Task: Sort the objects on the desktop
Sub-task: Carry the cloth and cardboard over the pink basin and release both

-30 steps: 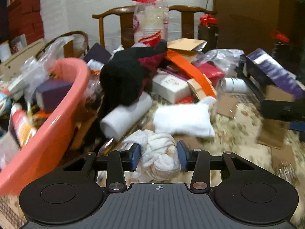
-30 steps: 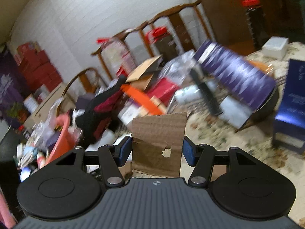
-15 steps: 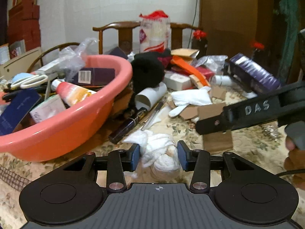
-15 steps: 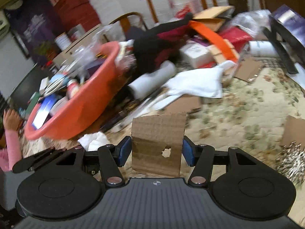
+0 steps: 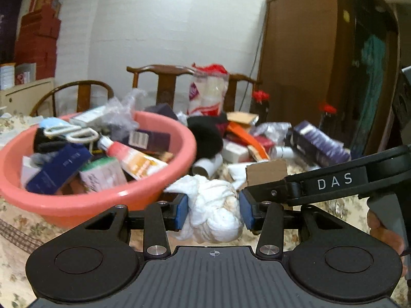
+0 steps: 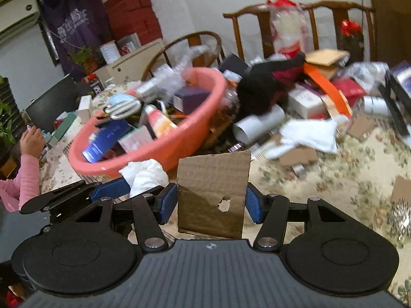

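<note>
My left gripper [image 5: 213, 211] is shut on a crumpled white cloth [image 5: 213, 213] and holds it in the air just right of the pink basin [image 5: 77, 205]. The basin is full of boxes, a tube and scissors. My right gripper [image 6: 212, 205] is shut on a brown cardboard piece [image 6: 213, 192] with a small hole, held upright. In the right wrist view the left gripper [image 6: 108, 192] with its cloth [image 6: 145, 175] sits at the lower left, in front of the basin [image 6: 179, 138]. In the left wrist view the right gripper [image 5: 321, 187] crosses from the right with the cardboard [image 5: 267, 173].
The floral tablecloth [image 6: 334, 174] holds a pile of boxes, a black cloth [image 6: 259, 89], a white roll [image 6: 257, 125], a white towel [image 6: 308, 136] and cardboard scraps. Wooden chairs [image 5: 167, 82] stand behind. A person's pink-sleeved arm [image 6: 25, 169] is at the left.
Both grippers have drawn back and risen, each keeping its object. The basin now looks lower and farther, and the right gripper has come close beside the left one.
</note>
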`<state>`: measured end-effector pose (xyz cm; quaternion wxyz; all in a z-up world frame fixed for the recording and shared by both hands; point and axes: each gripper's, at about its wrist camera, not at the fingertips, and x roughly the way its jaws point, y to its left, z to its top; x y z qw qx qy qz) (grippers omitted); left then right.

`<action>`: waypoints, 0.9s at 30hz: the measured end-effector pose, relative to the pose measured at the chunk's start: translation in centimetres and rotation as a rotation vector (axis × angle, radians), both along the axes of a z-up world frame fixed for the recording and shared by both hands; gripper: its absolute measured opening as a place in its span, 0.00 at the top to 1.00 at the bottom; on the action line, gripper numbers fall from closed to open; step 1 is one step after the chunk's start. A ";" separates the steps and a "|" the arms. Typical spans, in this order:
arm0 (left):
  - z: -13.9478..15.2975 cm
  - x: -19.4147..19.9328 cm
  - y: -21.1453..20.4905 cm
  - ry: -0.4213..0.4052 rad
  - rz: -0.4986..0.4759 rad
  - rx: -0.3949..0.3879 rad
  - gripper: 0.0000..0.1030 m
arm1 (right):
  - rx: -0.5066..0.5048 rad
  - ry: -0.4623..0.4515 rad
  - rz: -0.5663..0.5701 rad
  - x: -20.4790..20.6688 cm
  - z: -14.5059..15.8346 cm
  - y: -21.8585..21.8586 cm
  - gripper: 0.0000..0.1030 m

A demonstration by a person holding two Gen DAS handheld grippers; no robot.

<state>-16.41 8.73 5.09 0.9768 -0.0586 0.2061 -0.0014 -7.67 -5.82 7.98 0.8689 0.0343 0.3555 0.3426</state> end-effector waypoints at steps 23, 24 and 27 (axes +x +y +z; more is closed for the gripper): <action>8.0 3.8 9.3 -0.178 0.222 0.121 0.43 | 0.041 -0.274 0.006 2.0 9.0 12.5 0.40; 7.9 4.0 9.7 -0.176 0.227 0.123 0.43 | 0.036 -0.277 0.001 2.3 8.9 13.0 0.40; 7.1 5.3 11.1 -0.155 0.233 0.103 0.43 | 0.014 -0.284 -0.001 3.0 8.3 14.5 0.40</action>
